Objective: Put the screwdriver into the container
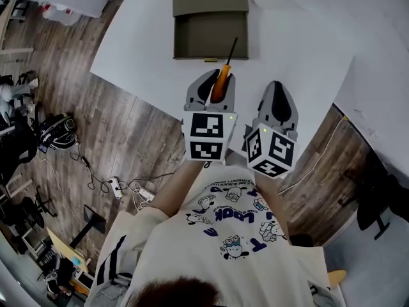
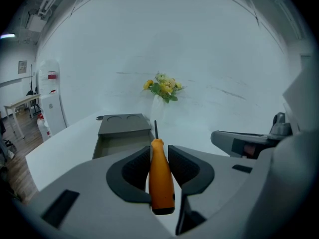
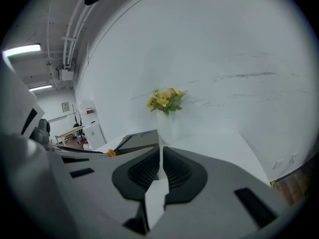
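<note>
A lab — cables (image 1: 89,171) on wood floor (image 1: 128,133); exposed ceiling pipes (image 3: 74,29).

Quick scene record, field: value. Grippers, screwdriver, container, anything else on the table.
left gripper: shut on the orange handle of the screwdriver
screwdriver: held off the table, shaft pointing forward toward the container; not yet inside
right gripper: jaws together, nothing between them; beside the left gripper
container: grey box on the white table, ahead of the left gripper; open compartment looks empty
other: flowers beyond the container
</note>
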Available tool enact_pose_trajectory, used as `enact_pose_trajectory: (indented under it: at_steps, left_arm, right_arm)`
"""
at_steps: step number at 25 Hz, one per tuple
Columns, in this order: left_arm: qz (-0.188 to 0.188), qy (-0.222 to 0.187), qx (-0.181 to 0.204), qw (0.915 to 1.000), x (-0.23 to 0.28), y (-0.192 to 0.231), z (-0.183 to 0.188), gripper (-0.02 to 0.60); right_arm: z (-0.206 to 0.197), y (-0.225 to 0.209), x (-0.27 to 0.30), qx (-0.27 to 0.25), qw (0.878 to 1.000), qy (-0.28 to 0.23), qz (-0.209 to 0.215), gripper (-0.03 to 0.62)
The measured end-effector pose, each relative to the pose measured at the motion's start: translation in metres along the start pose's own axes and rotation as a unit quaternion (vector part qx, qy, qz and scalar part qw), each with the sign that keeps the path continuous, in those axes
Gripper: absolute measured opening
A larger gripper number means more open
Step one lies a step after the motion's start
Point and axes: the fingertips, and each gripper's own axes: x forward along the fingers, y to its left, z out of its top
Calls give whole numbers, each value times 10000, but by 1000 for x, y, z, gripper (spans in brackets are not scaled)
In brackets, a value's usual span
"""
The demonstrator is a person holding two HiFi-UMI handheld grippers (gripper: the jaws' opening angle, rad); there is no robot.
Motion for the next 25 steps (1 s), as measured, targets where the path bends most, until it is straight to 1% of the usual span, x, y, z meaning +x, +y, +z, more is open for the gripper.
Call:
enact_pose_trajectory:
  at_steps: [6,15,25]
  left_arm:
    - [-210,97,98,9997,15,26,13,117]
    - [-506,301,256,9979,44,55,24,117]
    - [-867,616,438,9934,73,75,27,118]
  right_arm:
    - [4,14,21,82,9996,31,-283,40]
    - [4,28,51,178,9979,127,-613,40]
    - [2,38,78,311,9948,272,-935,40]
